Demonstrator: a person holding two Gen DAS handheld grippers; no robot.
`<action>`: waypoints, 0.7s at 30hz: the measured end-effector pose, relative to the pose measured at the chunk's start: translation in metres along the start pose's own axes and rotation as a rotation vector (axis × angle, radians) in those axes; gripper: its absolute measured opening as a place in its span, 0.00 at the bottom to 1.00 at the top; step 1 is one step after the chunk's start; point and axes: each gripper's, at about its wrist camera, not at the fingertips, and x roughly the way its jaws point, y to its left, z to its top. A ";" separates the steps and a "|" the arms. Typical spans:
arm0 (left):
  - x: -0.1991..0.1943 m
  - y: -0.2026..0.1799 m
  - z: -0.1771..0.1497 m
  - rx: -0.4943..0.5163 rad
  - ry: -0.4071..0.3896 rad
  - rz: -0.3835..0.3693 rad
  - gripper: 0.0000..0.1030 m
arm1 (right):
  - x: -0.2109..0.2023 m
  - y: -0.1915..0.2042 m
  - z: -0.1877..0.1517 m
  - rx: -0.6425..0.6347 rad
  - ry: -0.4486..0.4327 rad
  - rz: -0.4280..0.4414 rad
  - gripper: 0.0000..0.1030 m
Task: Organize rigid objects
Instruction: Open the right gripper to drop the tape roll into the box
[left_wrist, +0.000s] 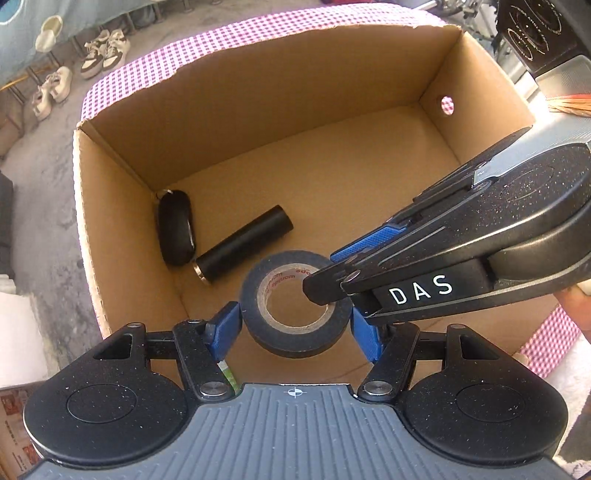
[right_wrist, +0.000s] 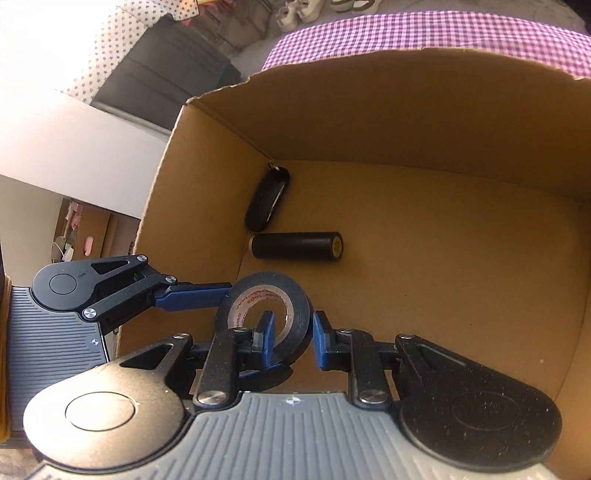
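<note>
A black roll of tape hangs over the open cardboard box. My left gripper clamps it across its outer sides. My right gripper straddles the roll's wall, one finger inside the hole, one outside with a small gap. The right gripper also shows in the left wrist view, reaching in from the right. The left gripper shows in the right wrist view from the left. On the box floor lie a black cylinder and a black key fob in the left corner.
The box stands on a pink checked tablecloth. Most of the box floor to the right is bare cardboard. A hole pierces the right wall. Shoes stand on the ground beyond the table.
</note>
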 end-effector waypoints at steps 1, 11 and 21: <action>0.001 0.000 0.000 0.006 0.004 0.008 0.64 | 0.004 0.000 0.003 0.003 0.011 -0.004 0.24; -0.006 -0.004 0.007 0.016 -0.023 0.026 0.70 | 0.010 -0.001 0.006 0.046 0.021 0.045 0.24; -0.076 -0.015 -0.015 -0.033 -0.231 -0.005 0.73 | -0.090 0.008 -0.032 0.046 -0.226 0.157 0.24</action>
